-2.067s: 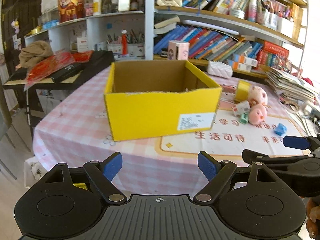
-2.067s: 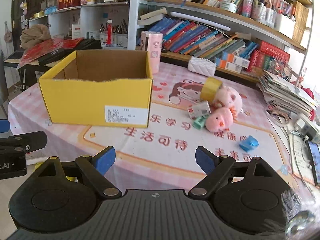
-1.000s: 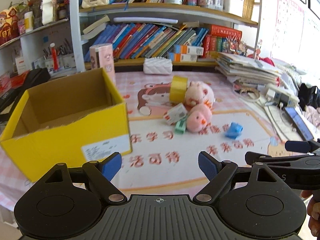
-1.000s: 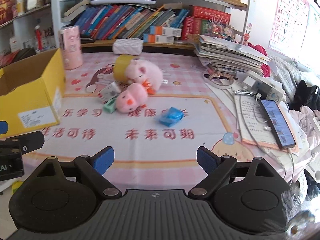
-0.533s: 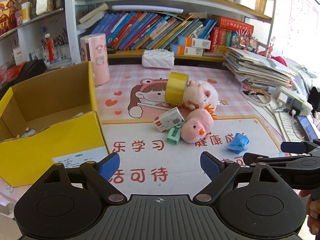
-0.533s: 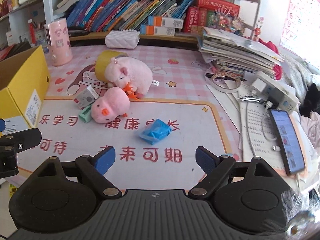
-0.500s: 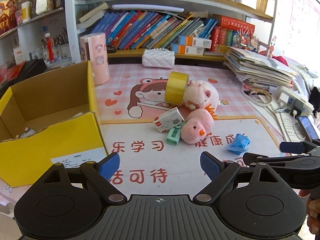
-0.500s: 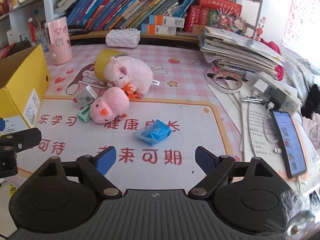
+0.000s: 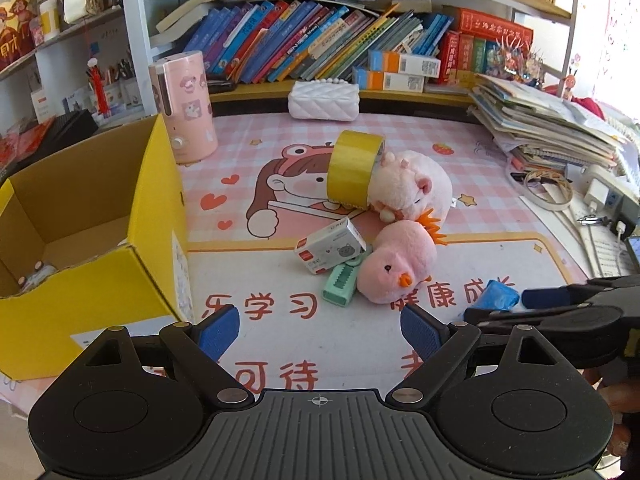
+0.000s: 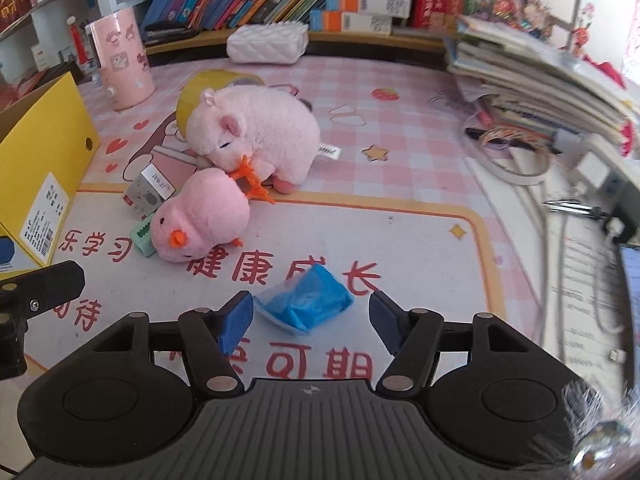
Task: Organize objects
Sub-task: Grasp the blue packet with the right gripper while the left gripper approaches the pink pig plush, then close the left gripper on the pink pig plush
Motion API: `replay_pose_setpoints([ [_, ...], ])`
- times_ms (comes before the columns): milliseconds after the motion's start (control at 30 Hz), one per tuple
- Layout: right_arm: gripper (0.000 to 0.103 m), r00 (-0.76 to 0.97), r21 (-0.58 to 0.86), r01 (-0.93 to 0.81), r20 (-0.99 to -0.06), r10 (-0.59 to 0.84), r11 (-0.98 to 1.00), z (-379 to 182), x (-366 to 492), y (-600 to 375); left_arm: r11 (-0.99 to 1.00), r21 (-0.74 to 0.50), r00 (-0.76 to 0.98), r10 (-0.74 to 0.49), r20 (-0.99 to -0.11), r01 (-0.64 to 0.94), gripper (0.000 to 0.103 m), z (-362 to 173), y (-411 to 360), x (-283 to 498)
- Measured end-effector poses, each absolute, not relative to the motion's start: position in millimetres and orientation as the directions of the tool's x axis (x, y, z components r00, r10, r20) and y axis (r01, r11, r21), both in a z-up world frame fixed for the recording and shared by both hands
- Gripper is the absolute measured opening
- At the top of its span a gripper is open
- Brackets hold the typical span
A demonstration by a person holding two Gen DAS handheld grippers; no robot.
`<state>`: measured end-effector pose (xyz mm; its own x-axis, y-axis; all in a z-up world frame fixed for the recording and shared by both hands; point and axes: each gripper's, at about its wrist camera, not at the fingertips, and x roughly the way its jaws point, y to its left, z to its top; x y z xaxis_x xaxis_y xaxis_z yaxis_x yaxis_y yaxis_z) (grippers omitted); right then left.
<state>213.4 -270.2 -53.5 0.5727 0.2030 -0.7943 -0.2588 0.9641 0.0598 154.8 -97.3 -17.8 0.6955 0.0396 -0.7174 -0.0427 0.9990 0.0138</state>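
A crumpled blue packet [image 10: 306, 300] lies on the printed mat between the jaws of my right gripper [image 10: 310, 322]. The jaws are closing, and gaps still show between the pads and the packet. My left gripper [image 9: 320, 328] hovers open over the mat with nothing between its fingers. Ahead of it lie a pink chick plush [image 9: 396, 268], a pink pig plush [image 9: 412, 184], a yellow tape roll [image 9: 352, 168], a small white box [image 9: 330, 250] and a green item [image 9: 340, 280]. The open yellow cardboard box [image 9: 100, 280] stands at the left.
A pink cylinder [image 9: 184, 108] and a white quilted case [image 9: 324, 100] stand at the back below a bookshelf [image 9: 320, 44]. A stack of books and papers [image 9: 552, 128] sits at the right, near cables and a phone [image 10: 632, 280].
Both grippers moved right and down toward the toys, so the yellow box slid to the left. The right jaws narrowed around the blue packet. The left jaws kept their width.
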Motion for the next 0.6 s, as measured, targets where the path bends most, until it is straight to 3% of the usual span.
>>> replay_pose_setpoints([
  [67,0.049,0.542,0.071,-0.287,-0.81,0.223,0.955,-59.2,219.1,-268.5,0.999,0.017,0.69,0.045,-0.723,-0.048,0.09,-18.8,-99.7,159.2],
  [200,0.037,0.559,0.074,-0.321,-0.79,0.252,0.944,-56.9,220.3,-272.1,0.999,0.02,0.681,0.046,-0.731,-0.046,0.09,-22.6,-106.9,169.5],
  [400,0.035,0.627,0.049,-0.28,-0.747,0.221,0.959,-42.9,225.1,-294.5,1.0,0.002,0.682,-0.01,-0.731,0.018,0.086,-26.0,-125.9,194.4],
  [467,0.035,0.651,0.032,-0.266,-0.731,0.204,0.963,-38.6,225.5,-302.1,0.999,0.015,0.674,-0.02,-0.738,0.047,0.078,-30.7,-136.4,205.7],
  [533,0.035,0.668,0.02,-0.258,-0.719,0.193,0.966,-35.5,226.0,-308.0,0.997,0.023,0.656,-0.033,-0.754,0.077,0.062,-37.7,-146.0,217.5],
  [600,0.035,0.676,0.017,-0.246,-0.714,0.184,0.969,-33.3,227.5,-314.0,0.996,0.018,0.639,-0.044,-0.768,0.091,0.059,-44.4,-151.2,226.2],
])
